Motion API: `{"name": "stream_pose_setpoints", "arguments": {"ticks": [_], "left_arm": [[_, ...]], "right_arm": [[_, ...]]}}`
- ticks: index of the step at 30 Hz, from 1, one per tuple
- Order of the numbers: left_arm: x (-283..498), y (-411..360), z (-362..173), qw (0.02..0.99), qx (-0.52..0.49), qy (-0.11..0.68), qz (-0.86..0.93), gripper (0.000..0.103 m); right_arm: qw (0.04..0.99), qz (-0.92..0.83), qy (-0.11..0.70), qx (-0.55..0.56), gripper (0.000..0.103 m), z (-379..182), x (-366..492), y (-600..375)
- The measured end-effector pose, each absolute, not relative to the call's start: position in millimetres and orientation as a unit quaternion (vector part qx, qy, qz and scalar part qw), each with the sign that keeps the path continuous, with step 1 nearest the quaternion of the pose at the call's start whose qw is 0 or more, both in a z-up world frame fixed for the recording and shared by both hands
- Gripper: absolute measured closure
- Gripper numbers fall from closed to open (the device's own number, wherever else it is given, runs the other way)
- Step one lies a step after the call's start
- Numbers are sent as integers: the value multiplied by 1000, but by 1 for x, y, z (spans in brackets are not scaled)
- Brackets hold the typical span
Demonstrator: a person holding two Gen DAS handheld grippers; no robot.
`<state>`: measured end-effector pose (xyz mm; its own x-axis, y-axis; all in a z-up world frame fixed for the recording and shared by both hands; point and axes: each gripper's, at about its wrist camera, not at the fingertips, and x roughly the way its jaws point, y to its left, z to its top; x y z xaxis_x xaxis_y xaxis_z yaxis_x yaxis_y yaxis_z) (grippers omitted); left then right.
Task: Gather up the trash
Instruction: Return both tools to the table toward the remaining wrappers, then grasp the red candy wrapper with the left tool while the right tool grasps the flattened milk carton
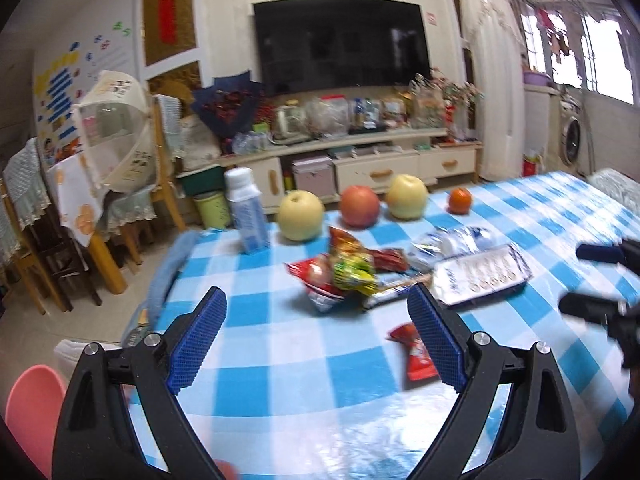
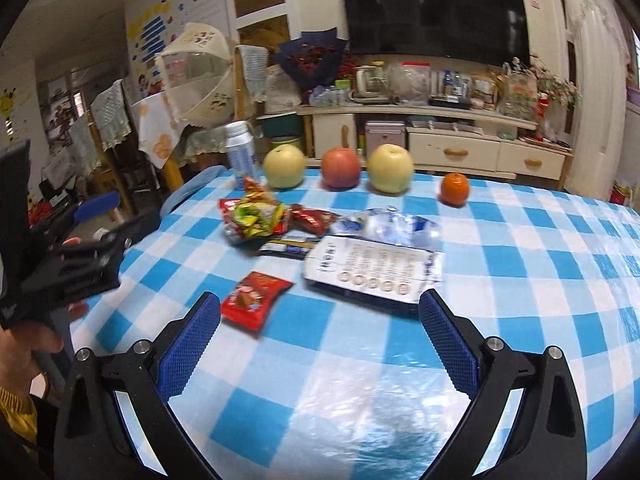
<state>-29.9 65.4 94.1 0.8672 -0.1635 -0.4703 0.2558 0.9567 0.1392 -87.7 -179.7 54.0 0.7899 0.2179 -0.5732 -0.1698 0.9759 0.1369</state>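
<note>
Trash lies mid-table on the blue-and-white checked cloth (image 1: 280, 364): a heap of red, yellow and green snack wrappers (image 1: 340, 272) (image 2: 256, 220), a small red wrapper (image 1: 416, 354) (image 2: 254, 298), a white foil package (image 1: 482, 276) (image 2: 374, 270) and a crumpled clear plastic bottle (image 1: 456, 240) (image 2: 390, 226). My left gripper (image 1: 316, 332) is open and empty above the cloth, just short of the heap. My right gripper (image 2: 320, 340) is open and empty, with the small red wrapper by its left finger. Each gripper shows at the other view's edge.
Along the far table edge stand a white bottle (image 1: 246, 212), two yellow apples (image 1: 300, 216) (image 1: 408, 196), a red apple (image 1: 360, 205) and an orange (image 1: 460, 200). A pink bin rim (image 1: 32, 408) shows at the lower left. Chairs and a TV cabinet stand beyond.
</note>
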Motion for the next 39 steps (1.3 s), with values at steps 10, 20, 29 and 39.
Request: {"name": "stream_pose_setpoints", "arguments": {"ticks": [10, 20, 29, 39], "left_arm": [[-21, 9, 60, 928, 127, 299, -180, 11], [6, -12, 26, 903, 112, 373, -181, 11], [22, -7, 19, 901, 103, 393, -150, 11], [32, 0, 17, 898, 102, 409, -122, 12]], "right_arm": [[924, 75, 359, 111, 5, 35, -39, -238], [899, 83, 408, 133, 6, 7, 5, -255], [869, 131, 443, 181, 39, -11, 15, -260], [846, 223, 461, 146, 40, 7, -23, -222]]}}
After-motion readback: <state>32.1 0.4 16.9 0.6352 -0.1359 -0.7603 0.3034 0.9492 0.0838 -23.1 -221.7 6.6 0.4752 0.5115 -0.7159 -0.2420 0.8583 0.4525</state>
